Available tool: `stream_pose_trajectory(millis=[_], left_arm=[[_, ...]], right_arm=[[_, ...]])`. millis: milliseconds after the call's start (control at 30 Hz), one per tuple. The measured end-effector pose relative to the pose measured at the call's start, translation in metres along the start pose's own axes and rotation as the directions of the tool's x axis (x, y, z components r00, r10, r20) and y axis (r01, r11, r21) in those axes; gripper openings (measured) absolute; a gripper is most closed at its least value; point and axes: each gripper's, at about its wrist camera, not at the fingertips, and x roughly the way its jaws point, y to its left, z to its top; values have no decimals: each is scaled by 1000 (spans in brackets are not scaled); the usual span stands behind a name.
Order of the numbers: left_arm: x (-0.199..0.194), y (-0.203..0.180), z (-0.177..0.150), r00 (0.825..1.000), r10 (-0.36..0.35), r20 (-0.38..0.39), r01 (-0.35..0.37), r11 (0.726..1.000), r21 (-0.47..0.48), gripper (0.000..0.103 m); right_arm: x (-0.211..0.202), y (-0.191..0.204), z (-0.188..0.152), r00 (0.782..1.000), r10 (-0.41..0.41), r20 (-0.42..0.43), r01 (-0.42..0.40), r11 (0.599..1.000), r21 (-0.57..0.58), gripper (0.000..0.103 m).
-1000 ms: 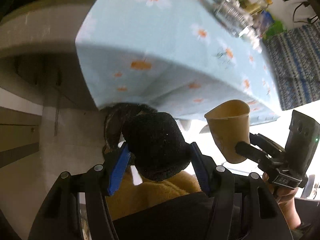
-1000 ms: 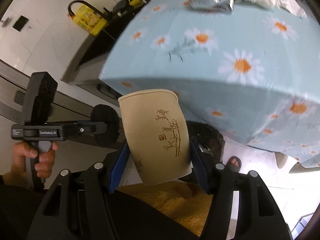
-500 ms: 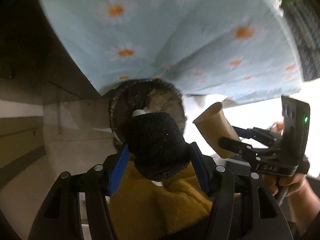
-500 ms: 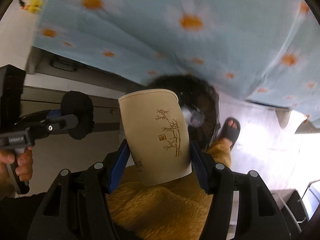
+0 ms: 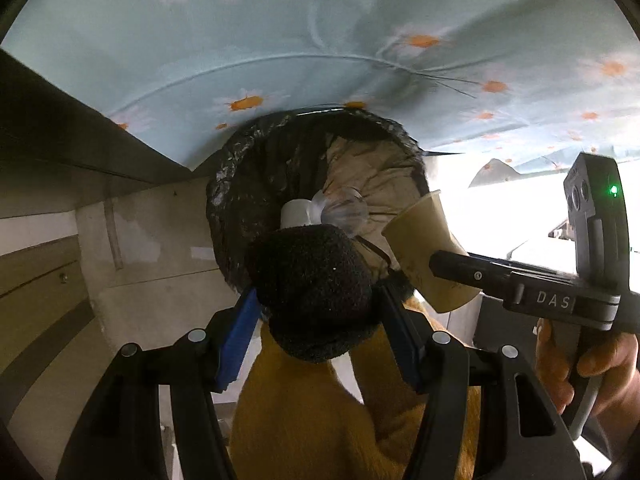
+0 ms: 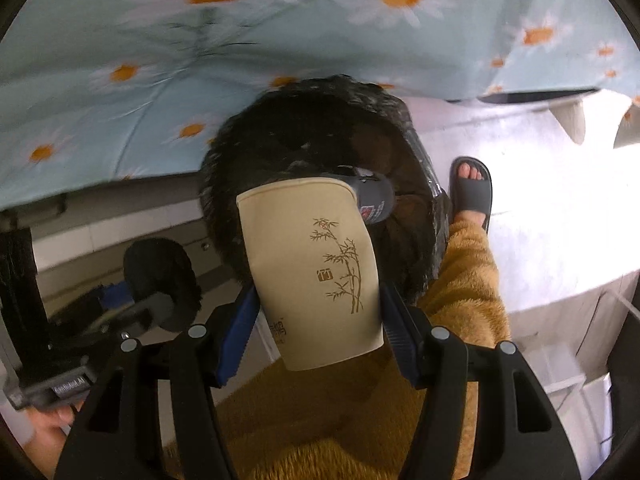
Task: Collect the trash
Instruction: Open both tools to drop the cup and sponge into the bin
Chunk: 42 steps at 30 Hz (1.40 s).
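Note:
A trash bin (image 5: 240, 184) lined with a black bag stands on the floor under the table's edge, with a clear bottle (image 5: 340, 210) and other waste inside. My left gripper (image 5: 316, 312) is shut on a black fuzzy sponge-like lump (image 5: 312, 296) just above the bin's near rim. My right gripper (image 6: 316, 312) is shut on a beige paper cup (image 6: 312, 272) with a bamboo print, held over the same bin (image 6: 400, 128). The cup (image 5: 424, 252) and the right gripper show at the right of the left wrist view; the black lump (image 6: 160, 280) shows at the left of the right wrist view.
A light blue daisy tablecloth (image 5: 320, 40) hangs over the bin's far side. A person's mustard fleece leg (image 6: 460, 280) and sandalled foot (image 6: 470, 188) stand beside the bin. Grey cabinets (image 5: 40, 264) run along the left; pale floor (image 6: 540, 200) lies to the right.
Both grippers dropped from table height down to the bin, still holding the black lump and the cup. The table top left view and the bin mouth now fills the middle.

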Motion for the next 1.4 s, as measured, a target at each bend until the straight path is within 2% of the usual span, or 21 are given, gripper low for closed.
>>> stream_pose_trajectory(millis=[133, 300, 467, 500, 533, 600, 967, 1167, 1400], left_arm=[[13, -1, 4, 1000, 25, 3, -25, 999, 29, 59], [19, -6, 4, 999, 37, -1, -37, 999, 23, 61], [20, -7, 6, 999, 46, -4, -46, 999, 19, 62], [20, -7, 7, 999, 46, -6, -46, 999, 16, 65], [19, -7, 8, 999, 41, -8, -41, 999, 14, 75], [17, -7, 9, 998, 58, 0, -58, 998, 9, 81], [4, 1, 13, 997, 70, 23, -69, 997, -35, 81], [-4, 5, 6, 998, 51, 29, -50, 997, -50, 81], [-37, 1, -6, 997, -25, 73, 29, 998, -60, 81]], right_arm=[[9, -2, 3, 1000, -14, -3, 14, 999, 37, 61], [11, 6, 4, 999, -45, -2, 45, 999, -3, 61], [6, 1, 6, 1000, -23, -1, 23, 1000, 19, 62], [6, -1, 7, 1000, -10, -3, 10, 999, 35, 62], [6, -4, 8, 1000, 0, -11, 0, 999, 52, 68], [4, -10, 9, 1000, 17, -15, -15, 996, 88, 79], [-11, -13, 10, 999, 38, 1, -38, 996, 81, 79], [-24, -8, 5, 998, 61, 13, -62, 996, 70, 79], [-73, 4, -15, 993, 96, 70, -97, 995, 5, 79]])
